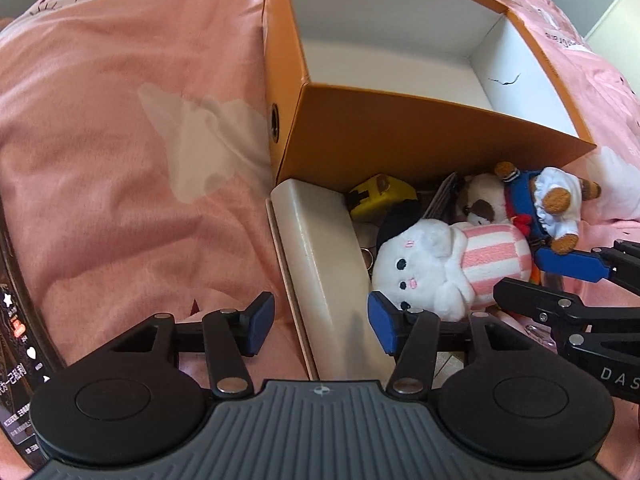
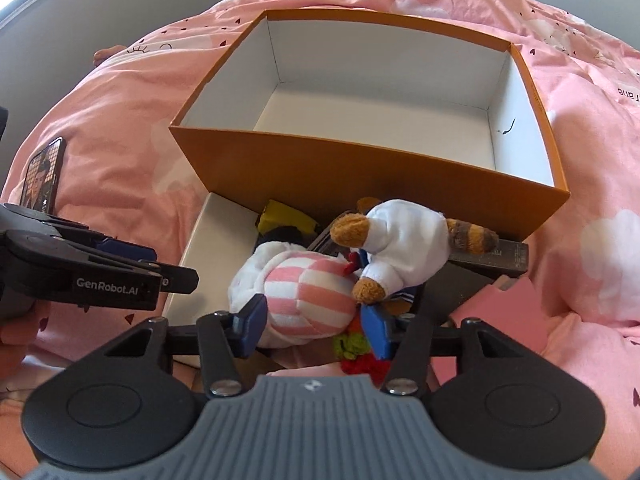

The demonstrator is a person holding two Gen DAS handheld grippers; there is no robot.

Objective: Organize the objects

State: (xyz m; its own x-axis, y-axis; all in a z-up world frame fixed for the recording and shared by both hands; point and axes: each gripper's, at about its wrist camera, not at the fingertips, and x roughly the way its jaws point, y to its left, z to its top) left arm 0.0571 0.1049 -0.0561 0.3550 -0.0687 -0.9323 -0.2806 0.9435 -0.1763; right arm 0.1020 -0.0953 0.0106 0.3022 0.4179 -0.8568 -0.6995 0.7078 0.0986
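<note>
centrally, a white plush [image 2: 296,296] with a pink-striped body is seen lying in a shallow white tray [image 2: 212,220], its face [image 1: 408,268] turned toward the left camera. against it, toward the orange box, a raccoon plush [image 2: 404,244] in a white and blue outfit is lying. behind both, a yellow item [image 1: 380,196] and a dark flat item [image 2: 500,256] are partly hidden; what they are cannot be told. red and green fuzzy bits [image 2: 356,352] are seen under the striped plush.

the right gripper [image 2: 316,326] is spread wide around the striped plush's rear, one pad [image 2: 250,326] just beside it and the other pad [image 2: 378,332] near the raccoon; nothing is clamped. the left gripper [image 1: 322,326] is likewise released, its fingers straddling the tray's near wall [image 1: 320,248], with one pad [image 1: 382,328] just beside the white plush's face.

beyond the tray, the orange box [image 2: 360,168] stands with its white inside bare. everything rests on pink bedding [image 1: 120,140]. a lit phone [image 2: 42,176] is lying on the bedding to the left.
</note>
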